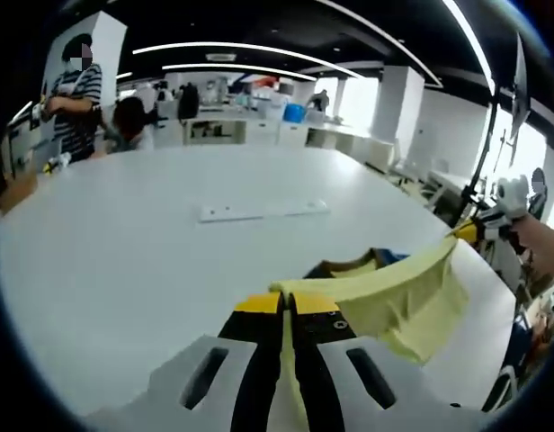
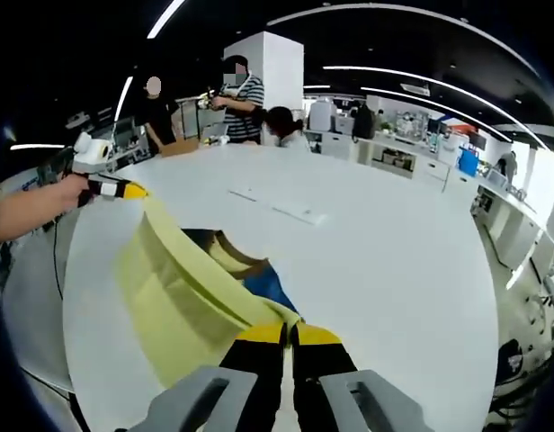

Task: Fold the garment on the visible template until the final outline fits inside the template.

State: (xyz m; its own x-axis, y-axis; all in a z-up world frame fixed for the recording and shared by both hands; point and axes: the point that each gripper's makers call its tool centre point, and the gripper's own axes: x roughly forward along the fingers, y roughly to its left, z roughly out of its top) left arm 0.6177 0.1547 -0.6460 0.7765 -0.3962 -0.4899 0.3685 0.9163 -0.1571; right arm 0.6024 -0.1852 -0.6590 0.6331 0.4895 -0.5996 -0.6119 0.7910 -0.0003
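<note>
A pale yellow garment (image 1: pixel 394 288) hangs stretched between both grippers above the white table (image 1: pixel 124 261). My left gripper (image 1: pixel 286 304) is shut on one edge of it. My right gripper (image 1: pixel 466 232) comes in from the right, pinching the far corner. In the right gripper view, the right gripper (image 2: pixel 289 335) is shut on the garment (image 2: pixel 178 279), and the left gripper (image 2: pixel 133 190) holds the other end at upper left. A brown, yellow and blue piece of cloth (image 1: pixel 353 265) (image 2: pixel 259 279) shows beneath the stretched edge. A flat white panel (image 1: pixel 263 211) (image 2: pixel 277 209) lies further out on the table.
The round table's edge (image 2: pixel 79 360) runs close under the garment. A person in a striped shirt (image 1: pixel 75 99) stands and another (image 1: pixel 129 121) sits at the far side. Desks and shelves (image 1: pixel 259 126) line the room behind. A stand (image 1: pixel 488 135) rises at the right.
</note>
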